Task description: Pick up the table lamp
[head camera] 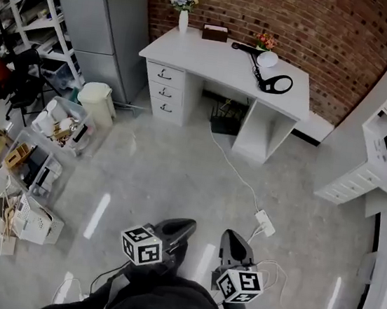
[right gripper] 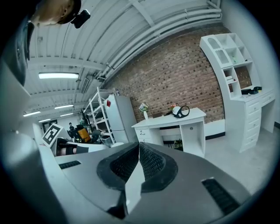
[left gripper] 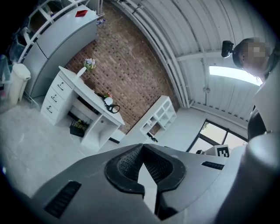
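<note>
The table lamp [head camera: 267,59], with a black arm, a white head and a black ring base, stands on the right half of a white desk [head camera: 213,57] against the brick wall. It shows small and far off in the left gripper view [left gripper: 110,105] and in the right gripper view [right gripper: 180,111]. My left gripper [head camera: 185,225] and right gripper [head camera: 233,239] hover side by side low over the floor, well short of the desk. Both are shut with nothing between their jaws, as the left gripper [left gripper: 143,146] and right gripper [right gripper: 139,144] show close up.
A power strip [head camera: 264,223] and its cable lie on the floor between me and the desk. A bin [head camera: 98,102], clear crates of clutter [head camera: 59,125], a fridge [head camera: 106,11] and shelving stand at the left. A white shelf unit [head camera: 386,140] stands at the right. A flower vase [head camera: 184,8] stands on the desk.
</note>
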`<state>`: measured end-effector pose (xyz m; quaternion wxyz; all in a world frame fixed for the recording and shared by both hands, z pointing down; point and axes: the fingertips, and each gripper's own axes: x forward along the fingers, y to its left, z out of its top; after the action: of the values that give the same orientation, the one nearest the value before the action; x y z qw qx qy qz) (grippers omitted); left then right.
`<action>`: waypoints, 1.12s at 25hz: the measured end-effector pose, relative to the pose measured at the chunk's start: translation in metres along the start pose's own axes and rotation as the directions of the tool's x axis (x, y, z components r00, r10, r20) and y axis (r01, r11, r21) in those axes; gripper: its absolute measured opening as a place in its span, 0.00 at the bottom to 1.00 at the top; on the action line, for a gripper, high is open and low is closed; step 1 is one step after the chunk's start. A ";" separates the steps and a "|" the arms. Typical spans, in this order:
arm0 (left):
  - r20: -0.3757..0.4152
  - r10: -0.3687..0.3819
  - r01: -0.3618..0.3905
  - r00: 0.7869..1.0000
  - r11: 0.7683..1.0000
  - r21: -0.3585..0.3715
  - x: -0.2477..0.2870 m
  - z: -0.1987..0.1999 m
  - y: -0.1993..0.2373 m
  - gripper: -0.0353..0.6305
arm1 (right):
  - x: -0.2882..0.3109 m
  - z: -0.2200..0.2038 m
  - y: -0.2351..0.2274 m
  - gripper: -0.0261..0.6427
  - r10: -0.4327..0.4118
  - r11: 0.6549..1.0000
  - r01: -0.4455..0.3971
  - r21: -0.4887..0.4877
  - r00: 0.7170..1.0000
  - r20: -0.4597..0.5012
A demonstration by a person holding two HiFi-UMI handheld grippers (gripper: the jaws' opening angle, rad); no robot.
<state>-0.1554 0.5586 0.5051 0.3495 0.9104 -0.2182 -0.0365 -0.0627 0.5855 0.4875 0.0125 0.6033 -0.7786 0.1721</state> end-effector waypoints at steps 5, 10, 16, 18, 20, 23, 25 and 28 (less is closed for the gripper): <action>0.001 0.006 -0.006 1.000 1.000 0.002 0.024 0.038 0.026 0.06 | 0.044 0.027 -0.011 0.06 0.008 1.000 -0.008 -0.006 1.000 -0.006; -0.003 0.009 -0.008 1.000 1.000 0.029 0.050 0.075 0.053 0.06 | 0.091 0.049 -0.023 0.06 0.010 1.000 -0.010 -0.002 1.000 -0.002; 0.015 0.006 -0.007 1.000 0.998 0.059 0.079 0.115 0.084 0.06 | 0.142 0.064 -0.031 0.06 0.022 1.000 -0.022 -0.006 1.000 -0.010; 0.024 -0.001 0.000 1.000 0.998 0.063 0.086 0.126 0.093 0.06 | 0.157 0.066 -0.032 0.06 0.021 1.000 -0.021 0.003 1.000 -0.010; 0.034 -0.003 0.001 0.999 0.998 0.066 0.091 0.134 0.102 0.06 | 0.170 0.066 -0.032 0.06 0.023 1.000 -0.022 0.018 1.000 -0.017; 0.048 0.014 -0.018 0.999 0.997 0.081 0.095 0.143 0.117 0.06 | 0.188 0.064 -0.030 0.06 0.038 0.999 -0.037 0.035 0.999 -0.031; 0.049 0.024 -0.029 0.999 0.995 0.094 0.098 0.148 0.127 0.06 | 0.199 0.063 -0.029 0.06 0.051 0.998 -0.049 0.040 0.998 -0.038; 0.043 0.023 -0.027 0.999 0.995 0.099 0.104 0.156 0.138 0.06 | 0.214 0.064 -0.033 0.06 0.051 0.998 -0.048 0.050 0.998 -0.046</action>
<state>-0.1472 0.3268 0.4866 0.2995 0.9229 -0.2386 -0.0404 -0.0776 0.3607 0.4842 0.0117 0.5797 -0.7883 0.2057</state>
